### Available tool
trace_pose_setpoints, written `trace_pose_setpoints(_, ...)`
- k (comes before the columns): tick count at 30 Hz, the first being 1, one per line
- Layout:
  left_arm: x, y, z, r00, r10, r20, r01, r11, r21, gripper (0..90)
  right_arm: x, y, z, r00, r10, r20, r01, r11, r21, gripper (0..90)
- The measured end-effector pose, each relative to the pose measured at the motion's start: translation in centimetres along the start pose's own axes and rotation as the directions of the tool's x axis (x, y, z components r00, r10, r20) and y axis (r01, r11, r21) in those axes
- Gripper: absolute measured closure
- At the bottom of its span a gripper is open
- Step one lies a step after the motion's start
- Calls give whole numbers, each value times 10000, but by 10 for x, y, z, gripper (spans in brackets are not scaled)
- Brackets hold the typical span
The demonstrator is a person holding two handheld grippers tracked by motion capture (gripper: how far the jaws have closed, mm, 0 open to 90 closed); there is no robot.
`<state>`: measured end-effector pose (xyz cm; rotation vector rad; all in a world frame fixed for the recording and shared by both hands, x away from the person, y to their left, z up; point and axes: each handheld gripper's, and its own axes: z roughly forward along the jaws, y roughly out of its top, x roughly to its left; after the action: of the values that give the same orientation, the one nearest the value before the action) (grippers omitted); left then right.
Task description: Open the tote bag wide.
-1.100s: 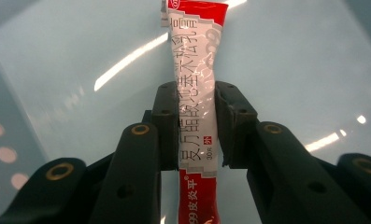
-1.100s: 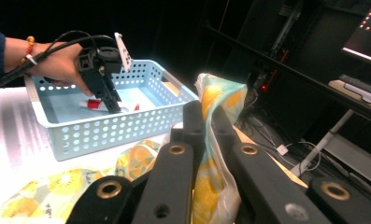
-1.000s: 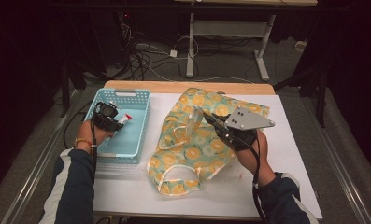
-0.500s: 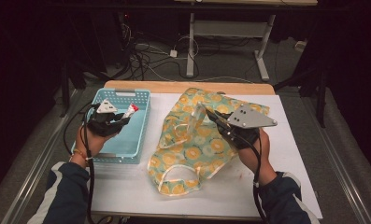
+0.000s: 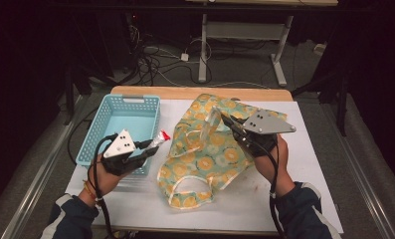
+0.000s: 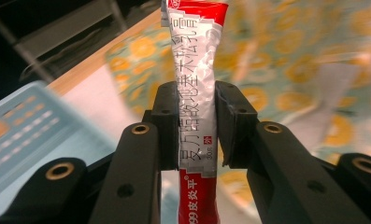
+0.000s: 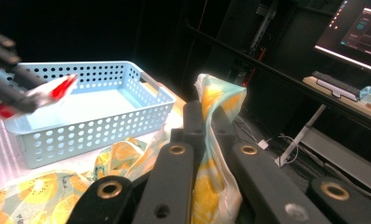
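Observation:
My left gripper (image 5: 149, 146) is shut on a red and white tube (image 6: 195, 93) with printed characters. The tube (image 5: 157, 139) sticks out past the jaws, just right of the light blue basket (image 5: 135, 102) and over its right rim. My right gripper (image 5: 224, 121) is shut on a fold of the yellow and green patterned cloth bag (image 5: 205, 154) and lifts that edge (image 7: 216, 107) off the table. The rest of the bag lies spread on the white tabletop between my two hands.
The basket (image 7: 141, 119) stands at the left of the white table (image 5: 294, 164), with a wooden strip (image 5: 195, 92) along the far edge. Beyond the table lie floor cables (image 5: 150, 59) and a desk frame (image 5: 245, 35). A monitor and keyboard (image 7: 337, 84) stand farther off.
My left gripper has come out of the basket with the tube and moved right and toward me, to the basket's right rim. The right gripper has kept its hold on the bag.

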<state>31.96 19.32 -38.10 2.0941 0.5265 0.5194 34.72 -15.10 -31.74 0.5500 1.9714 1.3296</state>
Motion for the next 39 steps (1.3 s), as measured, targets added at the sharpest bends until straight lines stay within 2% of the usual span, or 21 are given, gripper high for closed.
trace_pose_setpoints(4,-20,6,13,9969,467,632,-476,9988,126,703,1,-1,1,10000,15,-53,-15,10000,24,898)
trace_pose_setpoints(6,-26,7,23,9942,770,753,-798,9962,353,703,2,-1,1,10000,-11,-75,12,10000,14,899)
trace_pose_setpoints(8,-30,7,34,9921,857,921,-909,9944,538,703,3,-1,1,9999,20,-117,-20,10000,16,898)
trace_pose_setpoints(11,-34,9,51,9901,883,1087,-961,9930,688,702,4,0,1,9999,49,-146,-49,10000,-6,899)
trace_pose_setpoints(17,-46,19,85,9821,1423,1235,-1541,9838,921,702,4,5,4,10000,67,-66,-68,10000,-68,899)
trace_pose_setpoints(19,-48,23,97,9797,1453,1384,-1600,9819,1016,703,3,8,4,9999,109,5,-109,9999,-98,899)
trace_pose_setpoints(21,-49,26,108,9789,1609,1258,-1753,9780,1133,702,3,10,4,9999,125,42,-125,9999,-113,899)
trace_pose_setpoints(23,-48,27,120,9818,1429,1249,-1580,9800,1208,702,2,13,4,9998,106,137,-104,9999,-132,899)
trace_pose_setpoints(26,-46,29,135,9848,1389,1040,-1529,9780,1420,702,0,15,3,9996,154,257,-148,9996,-221,900)
trace_pose_setpoints(28,-44,31,145,9874,1384,771,-1489,9768,1540,702,-1,17,3,9993,223,292,-215,9994,-268,900)
trace_pose_setpoints(31,-41,33,161,9922,1152,481,-1214,9800,1575,702,-2,18,3,9990,302,326,-292,9991,-318,900)
trace_pose_setpoints(37,-35,37,190,9968,780,173,-799,9748,2081,700,0,18,5,9993,297,241,-290,9992,-281,900)
trace_pose_setpoints(39,-34,38,197,9979,640,-21,-621,9753,2119,700,1,18,5,9994,293,206,-287,9992,-294,900)
